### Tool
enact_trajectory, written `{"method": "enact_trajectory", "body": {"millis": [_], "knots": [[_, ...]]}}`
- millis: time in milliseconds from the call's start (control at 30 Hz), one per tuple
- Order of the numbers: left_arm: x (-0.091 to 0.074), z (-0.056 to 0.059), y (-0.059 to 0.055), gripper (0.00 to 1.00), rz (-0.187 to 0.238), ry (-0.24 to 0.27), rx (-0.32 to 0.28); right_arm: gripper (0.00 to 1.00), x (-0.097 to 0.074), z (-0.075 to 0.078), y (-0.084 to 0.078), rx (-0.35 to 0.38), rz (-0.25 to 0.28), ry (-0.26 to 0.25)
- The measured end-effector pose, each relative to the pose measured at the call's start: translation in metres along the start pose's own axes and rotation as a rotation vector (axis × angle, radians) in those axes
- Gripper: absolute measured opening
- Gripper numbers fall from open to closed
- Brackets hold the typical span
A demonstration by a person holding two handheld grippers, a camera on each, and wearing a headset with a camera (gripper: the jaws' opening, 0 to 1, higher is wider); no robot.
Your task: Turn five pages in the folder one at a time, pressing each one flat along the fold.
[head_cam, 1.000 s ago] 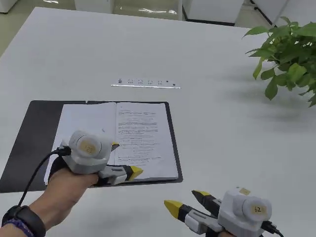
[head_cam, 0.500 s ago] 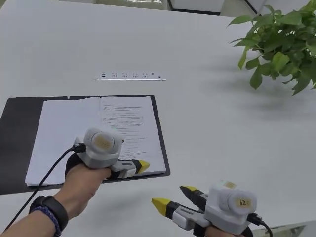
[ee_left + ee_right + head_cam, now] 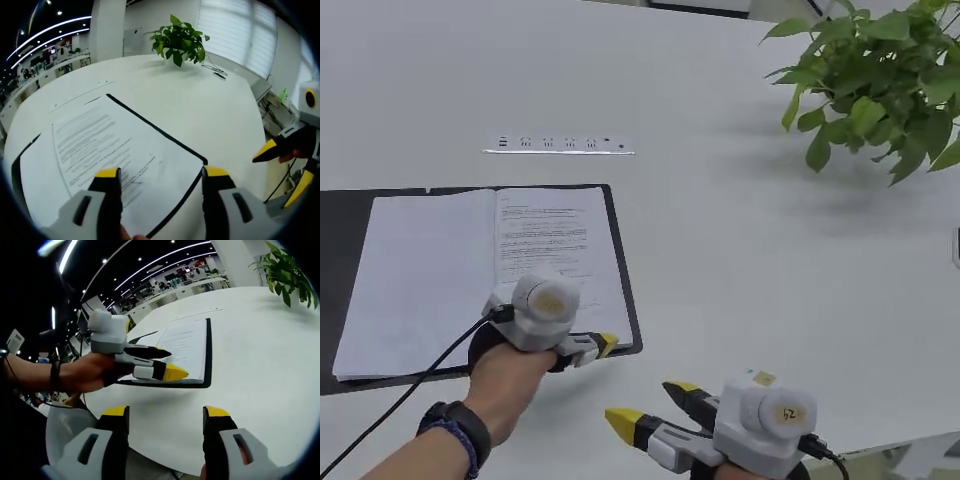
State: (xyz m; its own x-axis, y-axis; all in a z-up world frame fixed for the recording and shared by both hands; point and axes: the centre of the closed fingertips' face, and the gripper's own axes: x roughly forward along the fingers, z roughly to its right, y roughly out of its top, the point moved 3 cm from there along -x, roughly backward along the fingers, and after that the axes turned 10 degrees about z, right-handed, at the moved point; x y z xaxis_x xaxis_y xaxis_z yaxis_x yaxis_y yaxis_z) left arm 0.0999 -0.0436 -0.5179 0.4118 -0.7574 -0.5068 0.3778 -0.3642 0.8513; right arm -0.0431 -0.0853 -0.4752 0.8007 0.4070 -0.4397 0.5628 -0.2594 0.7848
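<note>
- While the folder (image 3: 332, 230) lies open and flat on the table (image 3: 770, 260) in the head view, the left gripper (image 3: 605, 343) hangs over the folder's near right corner, above the printed page (image 3: 555, 240). My guess is that it sits there to catch that page's free edge. The right gripper (image 3: 650, 405) waits off the folder, nearer the person and to its right, probably keeping clear until a page needs pressing. A power strip (image 3: 560, 146) lies beyond the folder's far edge, and a plant (image 3: 870, 90) stands well off to its right.
- Left gripper view: its jaws stand apart with nothing between them, one over the printed page and the other just past the folder's black border at the corner. Straddling the edge like this would suit a pinch on the sheet.
- Right gripper view: its own jaws are likewise spread and empty, over bare table short of the folder. The left gripper's jaws show parted above the folder's near corner. No page looks lifted yet.
</note>
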Motion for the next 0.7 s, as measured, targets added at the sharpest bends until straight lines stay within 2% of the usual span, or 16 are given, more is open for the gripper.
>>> {"method": "enact_trajectory", "body": {"millis": [133, 300, 467, 700], "knots": [[0.007, -0.001, -0.002, 0.67, -0.002, 0.021, -0.002, 0.58, -0.001, 0.003, 0.001, 0.006, -0.001, -0.001], [0.011, 0.0, -0.008, 0.74, -0.01, 0.043, 0.05, 0.58, -0.001, 0.006, 0.002, 0.0, -0.009, 0.007], [0.012, -0.003, -0.01, 0.71, -0.017, 0.055, 0.09, 0.58, 0.001, 0.01, 0.003, 0.003, -0.015, 0.012], [0.011, -0.003, -0.011, 0.71, 0.004, 0.05, 0.116, 0.58, 0.008, 0.011, 0.005, 0.001, -0.017, 0.027]]}}
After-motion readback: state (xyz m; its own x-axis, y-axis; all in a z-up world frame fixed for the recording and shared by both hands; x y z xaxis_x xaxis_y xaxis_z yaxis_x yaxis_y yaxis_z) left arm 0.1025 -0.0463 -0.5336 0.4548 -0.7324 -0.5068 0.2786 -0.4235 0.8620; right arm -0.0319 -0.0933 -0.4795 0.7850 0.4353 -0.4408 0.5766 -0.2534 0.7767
